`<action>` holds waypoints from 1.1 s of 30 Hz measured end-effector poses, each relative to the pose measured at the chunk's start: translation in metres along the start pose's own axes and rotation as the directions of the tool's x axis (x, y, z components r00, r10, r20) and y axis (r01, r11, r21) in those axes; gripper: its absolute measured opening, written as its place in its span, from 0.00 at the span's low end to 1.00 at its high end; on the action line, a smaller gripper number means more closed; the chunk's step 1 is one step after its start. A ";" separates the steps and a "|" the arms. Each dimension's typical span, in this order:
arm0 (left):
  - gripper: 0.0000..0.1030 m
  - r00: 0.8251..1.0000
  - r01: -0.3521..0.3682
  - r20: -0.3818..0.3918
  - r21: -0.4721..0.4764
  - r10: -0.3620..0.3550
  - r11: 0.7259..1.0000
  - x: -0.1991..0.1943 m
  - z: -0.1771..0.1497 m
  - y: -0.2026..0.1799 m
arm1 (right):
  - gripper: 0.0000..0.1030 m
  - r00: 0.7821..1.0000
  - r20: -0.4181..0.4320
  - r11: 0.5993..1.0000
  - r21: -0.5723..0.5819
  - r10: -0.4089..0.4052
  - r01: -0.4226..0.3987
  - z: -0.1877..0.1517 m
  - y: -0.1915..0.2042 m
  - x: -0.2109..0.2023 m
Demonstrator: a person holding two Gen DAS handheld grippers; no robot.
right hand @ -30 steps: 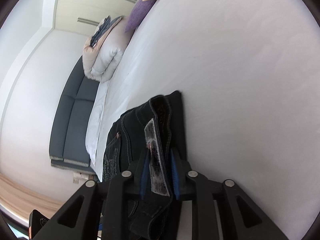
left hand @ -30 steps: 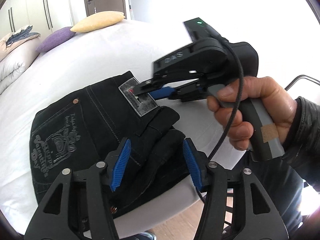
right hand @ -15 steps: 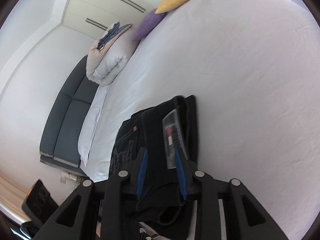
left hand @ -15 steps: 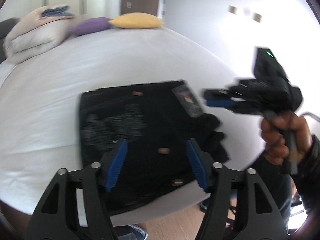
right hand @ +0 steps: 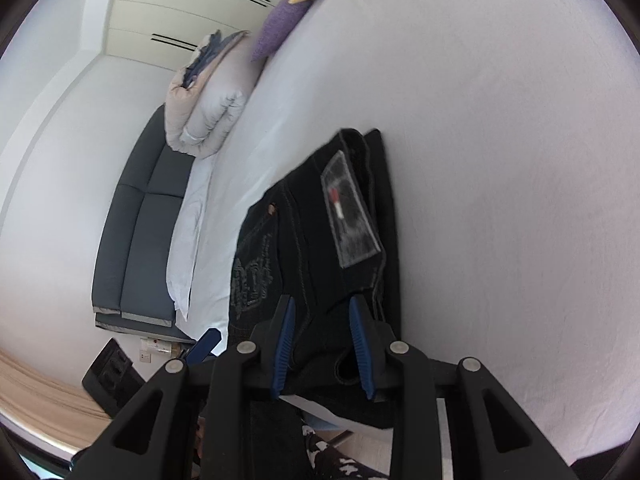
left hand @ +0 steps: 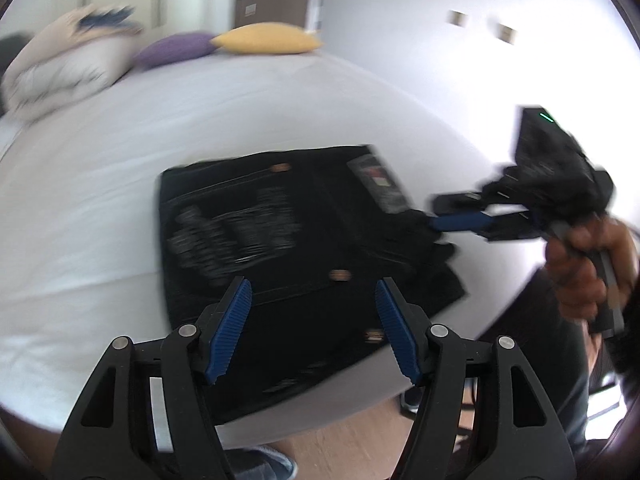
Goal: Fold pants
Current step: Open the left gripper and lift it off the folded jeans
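Note:
The black jeans (left hand: 280, 248) lie folded in a compact stack at the near edge of the white bed (left hand: 120, 152), back pocket stitching and a grey waist label up. They also show in the right wrist view (right hand: 320, 248). My left gripper (left hand: 312, 328) is open and empty, held above the near side of the stack. My right gripper (right hand: 322, 340) is open, a little apart, hovering over the waistband end; it also shows in the left wrist view (left hand: 460, 216) at the stack's right side, clear of the cloth.
A yellow pillow (left hand: 268, 38), a purple pillow (left hand: 176, 48) and a folded duvet (left hand: 60, 76) lie at the bed's far end. A dark sofa (right hand: 140, 220) stands beside the bed. Wooden floor (left hand: 340, 440) lies below the bed's near edge.
My right gripper has opened, let go of the waistband label and pulled back to the right. My left gripper has drawn back and swung left, so the whole folded stack shows.

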State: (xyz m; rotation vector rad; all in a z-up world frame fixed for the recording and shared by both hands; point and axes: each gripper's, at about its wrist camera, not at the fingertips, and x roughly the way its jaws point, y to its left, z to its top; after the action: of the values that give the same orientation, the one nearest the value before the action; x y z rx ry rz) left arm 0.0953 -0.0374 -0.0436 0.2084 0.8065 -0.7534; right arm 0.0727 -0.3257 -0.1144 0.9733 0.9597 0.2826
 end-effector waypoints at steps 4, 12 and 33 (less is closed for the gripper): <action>0.61 1.000 0.002 -0.018 0.127 0.000 0.992 0.014 -0.011 -0.027 | 0.30 0.999 0.013 0.999 0.025 -0.030 0.029 0.004 -0.004 -0.003; 0.61 1.000 0.006 -0.011 0.211 -0.003 0.977 0.020 -0.018 -0.047 | 0.30 0.998 -0.002 0.996 0.064 -0.062 0.062 0.007 -0.014 0.005; 0.61 0.999 0.043 0.000 0.272 -0.045 0.961 0.025 -0.027 -0.061 | 0.04 0.998 -0.054 0.996 -0.074 0.040 -0.044 -0.003 0.023 -0.006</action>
State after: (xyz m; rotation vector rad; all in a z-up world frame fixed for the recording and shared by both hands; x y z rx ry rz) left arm 0.0493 -0.0834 -0.0736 0.4352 0.7019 -0.9065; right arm 0.0711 -0.3143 -0.0935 0.9214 0.9702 0.3785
